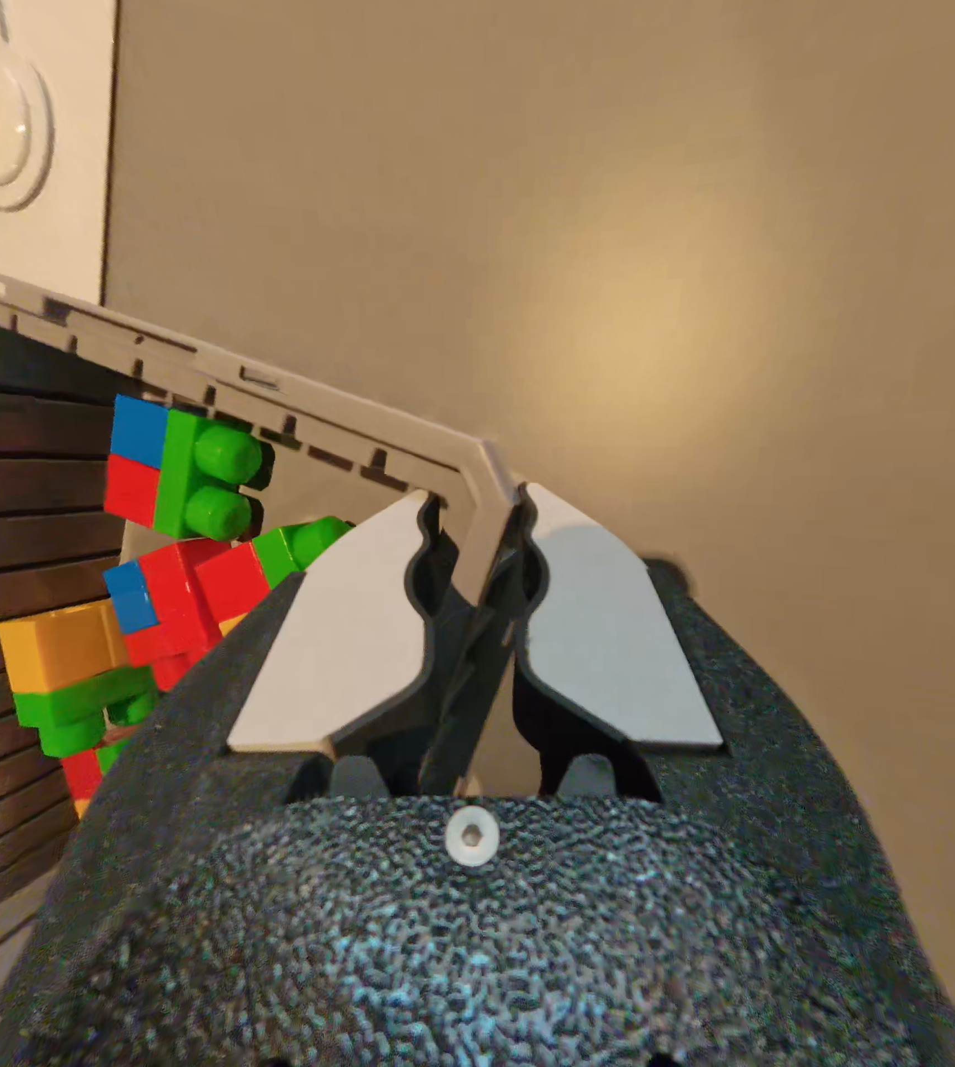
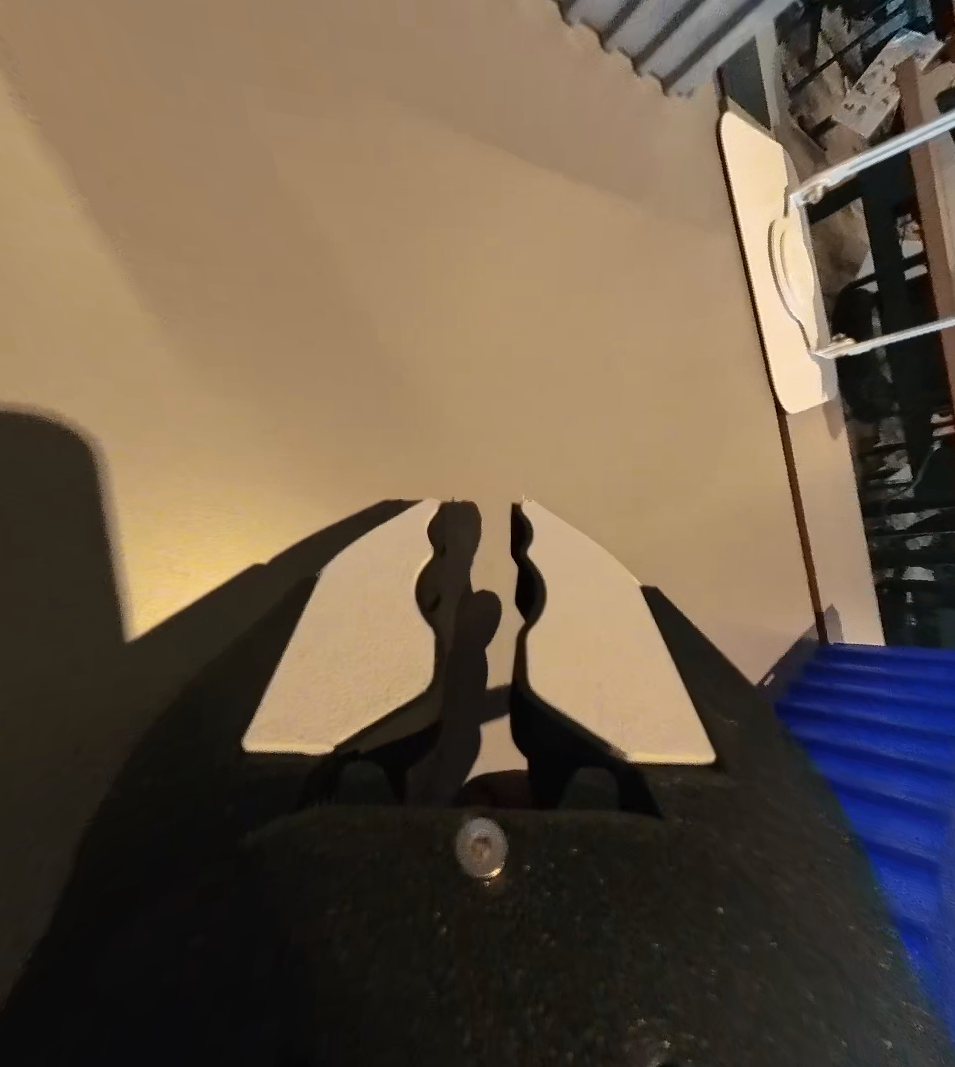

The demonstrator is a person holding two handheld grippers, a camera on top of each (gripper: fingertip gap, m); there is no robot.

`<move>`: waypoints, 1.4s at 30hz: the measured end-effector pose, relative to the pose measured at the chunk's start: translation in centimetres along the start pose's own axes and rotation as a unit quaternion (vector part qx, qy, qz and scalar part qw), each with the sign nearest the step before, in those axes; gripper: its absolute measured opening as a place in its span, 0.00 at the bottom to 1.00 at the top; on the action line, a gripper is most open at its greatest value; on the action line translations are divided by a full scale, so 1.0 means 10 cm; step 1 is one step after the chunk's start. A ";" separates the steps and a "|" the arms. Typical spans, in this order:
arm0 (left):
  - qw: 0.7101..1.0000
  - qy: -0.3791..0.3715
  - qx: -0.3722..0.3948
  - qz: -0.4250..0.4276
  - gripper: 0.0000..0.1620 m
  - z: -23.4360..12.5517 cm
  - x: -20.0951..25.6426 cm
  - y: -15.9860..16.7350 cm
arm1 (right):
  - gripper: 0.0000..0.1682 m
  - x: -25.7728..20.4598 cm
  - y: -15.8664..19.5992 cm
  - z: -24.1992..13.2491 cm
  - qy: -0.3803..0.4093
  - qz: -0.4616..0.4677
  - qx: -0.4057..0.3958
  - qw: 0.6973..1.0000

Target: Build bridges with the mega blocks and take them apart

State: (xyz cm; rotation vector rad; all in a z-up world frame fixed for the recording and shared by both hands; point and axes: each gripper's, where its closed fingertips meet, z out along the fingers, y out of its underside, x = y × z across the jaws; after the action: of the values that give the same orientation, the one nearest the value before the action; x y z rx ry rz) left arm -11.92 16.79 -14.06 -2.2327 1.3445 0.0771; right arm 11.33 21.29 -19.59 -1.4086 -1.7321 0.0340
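Here the left claw (image 1: 478, 496) was clamped on the corner of a grey slotted bin (image 1: 348, 416) whose rim ran up and away to the left. The blocks (image 1: 186, 554) lay inside it, left of and just beside that claw, heaped with no shared long axis. At least eight pieces could be counted by colour: three green, three red, two blue and one yellow-orange, with more probably hidden behind the claw's body. A dark slatted wall stood behind them. The right claw (image 2: 486, 511) hung slightly apart, holding nothing, over the bare pale surface (image 2: 348, 288), with no blocks in its view and one blue ribbed thing (image 2: 879, 750) at its right. By my judgement the left claw was the nearer to the blocks.
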 end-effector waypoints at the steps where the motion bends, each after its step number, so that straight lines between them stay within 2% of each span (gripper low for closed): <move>1: 1.000 0.009 0.008 0.026 0.15 -0.07 0.07 0.10 | 0.12 -0.01 0.00 0.00 0.003 -0.007 -0.004 1.000; 4: 0.993 0.035 0.021 0.113 0.14 -0.33 0.30 0.47 | 0.11 -0.05 -0.02 -0.01 0.009 -0.027 -0.012 1.000; 7: 0.990 0.051 0.004 0.132 0.15 -0.58 0.46 0.89 | 0.10 -0.09 -0.04 -0.01 0.010 -0.037 -0.016 0.999; 8: 0.993 0.041 -0.017 0.109 0.18 -0.66 0.45 1.03 | 0.09 -0.10 -0.04 -0.01 0.010 -0.039 -0.016 0.999; 10: 0.999 -0.005 -0.033 0.027 0.36 -0.89 0.36 1.17 | 0.07 -0.11 -0.05 -0.01 0.009 -0.041 -0.015 0.999; 11: 0.999 -0.025 -0.010 -0.033 0.41 -1.04 0.30 1.16 | 0.07 -0.12 -0.05 -0.01 0.009 -0.040 -0.015 0.999; 12: 0.993 -0.051 0.023 -0.106 0.40 -1.22 0.20 1.14 | 0.07 -0.12 -0.05 -0.01 0.008 -0.039 -0.014 0.999; 13: 0.976 -0.083 0.055 -0.191 0.38 -1.40 0.05 1.15 | 0.06 -0.12 -0.05 -0.01 0.007 -0.037 -0.013 0.999; 14: 0.944 -0.129 0.073 -0.296 0.34 -1.59 -0.16 1.27 | 0.06 -0.12 -0.05 -0.01 0.005 -0.034 -0.012 0.999; 16: 0.854 -0.180 0.077 -0.482 0.35 -1.85 -0.47 1.69 | 0.05 -0.12 -0.06 0.00 0.003 -0.030 -0.009 1.000; 18: 0.798 -0.192 0.098 -0.563 0.36 -1.94 -0.64 2.01 | 0.04 -0.13 -0.06 0.00 0.001 -0.030 -0.007 1.000; 21: 0.713 -0.151 0.121 -0.674 0.38 -1.81 -0.76 2.33 | 0.03 -0.14 -0.07 0.00 0.002 -0.033 -0.006 0.999; 23: 0.677 -0.143 0.112 -0.714 0.38 -1.68 -0.81 2.46 | 0.02 -0.15 -0.07 0.00 0.003 -0.038 -0.008 0.999; 27: 0.664 -0.145 0.060 -0.731 0.38 -1.40 -0.71 2.53 | 0.00 -0.17 -0.07 0.00 0.003 -0.049 -0.011 0.999; 33: 0.669 -0.085 0.026 -0.737 0.37 -0.99 -0.48 2.42 | 0.00 -0.23 -0.07 -0.03 0.003 -0.077 -0.017 0.997; 35: 0.679 -0.076 0.014 -0.730 0.35 -1.00 -0.47 2.44 | 0.00 -0.25 -0.08 -0.03 0.004 -0.083 -0.016 0.996; 37: 0.692 -0.052 0.015 -0.720 0.29 -1.01 -0.46 2.48 | 0.00 -0.26 -0.08 -0.04 0.001 -0.086 -0.017 0.996; 42: 0.717 -0.032 0.005 -0.696 0.29 -1.01 -0.62 2.59 | 0.00 -0.29 -0.10 -0.05 0.008 -0.106 -0.021 0.994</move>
State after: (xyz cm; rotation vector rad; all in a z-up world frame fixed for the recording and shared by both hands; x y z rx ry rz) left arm -38.88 7.61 -14.07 -2.5772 -0.6236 -0.3843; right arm 10.79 18.38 -20.56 -1.2434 -1.8692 -0.1298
